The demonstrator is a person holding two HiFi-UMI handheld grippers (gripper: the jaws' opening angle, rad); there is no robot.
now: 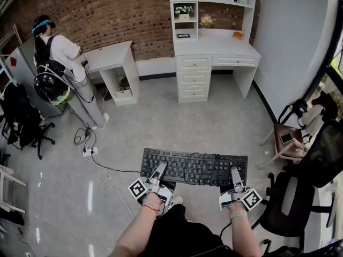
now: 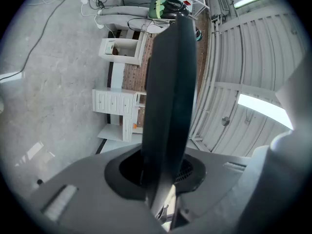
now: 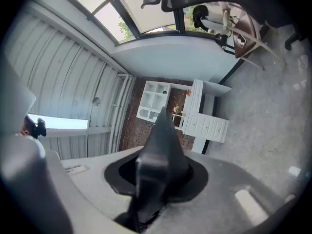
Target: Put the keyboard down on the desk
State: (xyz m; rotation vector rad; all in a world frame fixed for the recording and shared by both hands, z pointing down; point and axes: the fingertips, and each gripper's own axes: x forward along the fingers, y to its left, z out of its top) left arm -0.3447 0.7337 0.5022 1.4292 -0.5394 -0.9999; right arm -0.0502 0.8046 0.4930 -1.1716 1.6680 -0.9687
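Keyboard [image 1: 194, 167], near edge seemingly inside jaws

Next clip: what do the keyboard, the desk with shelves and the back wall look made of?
The keyboard looks like matte black plastic: dull moulded keys, no glint. The desk with shelves seems white painted wood or laminate, smooth flat panels; which, I cannot tell. The back wall is bare red-brown brick with pale mortar lines.
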